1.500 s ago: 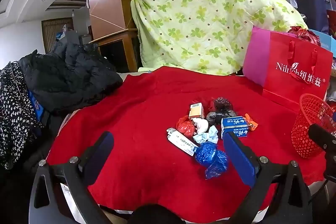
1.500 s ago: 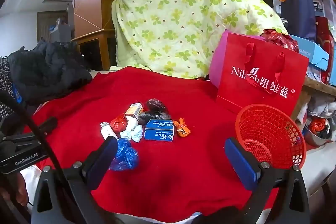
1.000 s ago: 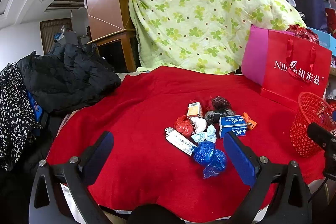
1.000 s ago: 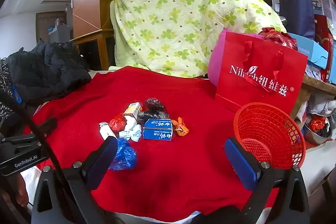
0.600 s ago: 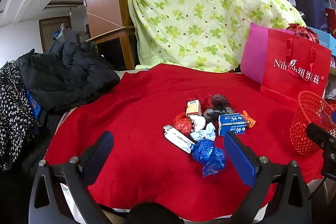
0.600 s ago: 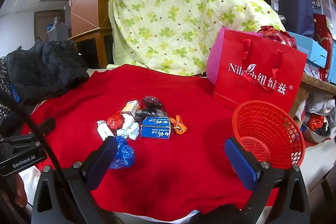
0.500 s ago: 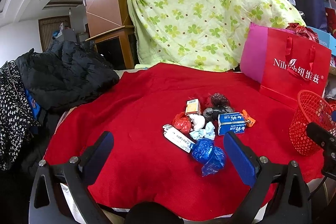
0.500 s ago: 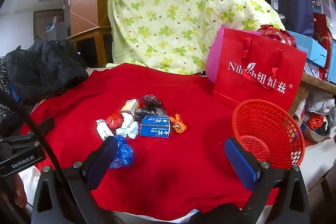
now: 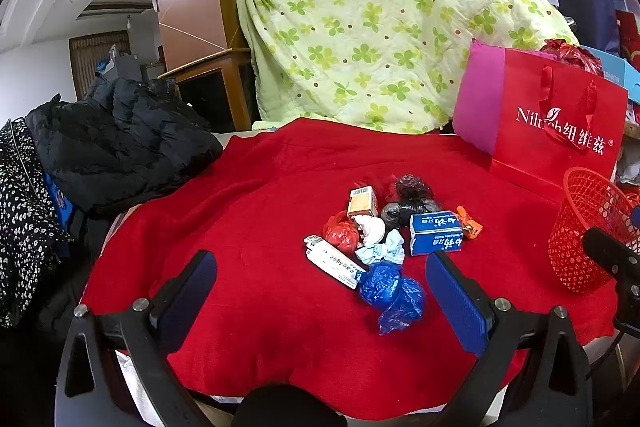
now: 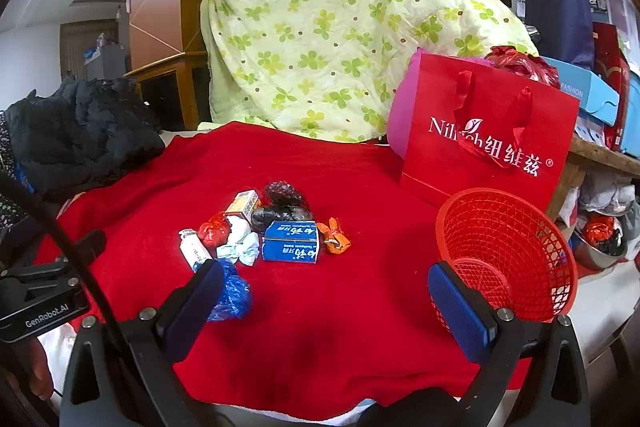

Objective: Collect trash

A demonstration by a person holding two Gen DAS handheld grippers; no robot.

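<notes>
- Left wrist view: the left gripper (image 9: 320, 291) is hovering low over the near edge of the red cloth (image 9: 248, 195), jaws wide apart and holding nothing.
- Risks here: the blue wad (image 9: 394, 293) is looking thin and crinkly, so a shallow pinch is likely catching only a loose fold and letting it slip; closing too low is likely bunching the cloth into the grip.
- The trash pile (image 9: 392, 227) is lying ahead and right of centre; the blue wad is nearest, just inside the right finger, with the white tube (image 9: 334, 261) touching its left side and the blue box (image 9: 436, 233) farther back.
- Right wrist view: the right gripper (image 10: 324, 299) is also hanging open and empty.
- Risk here: the basket (image 10: 508, 251) is looking light and is standing close against the right finger, so a careless swing is likely tipping or shoving it.
- The pile (image 10: 272, 231) is lying ahead and left; the blue wad (image 10: 232, 295) is sitting just beside the left finger, and the orange wrapper (image 10: 334, 235) is lying between box and basket.
</notes>
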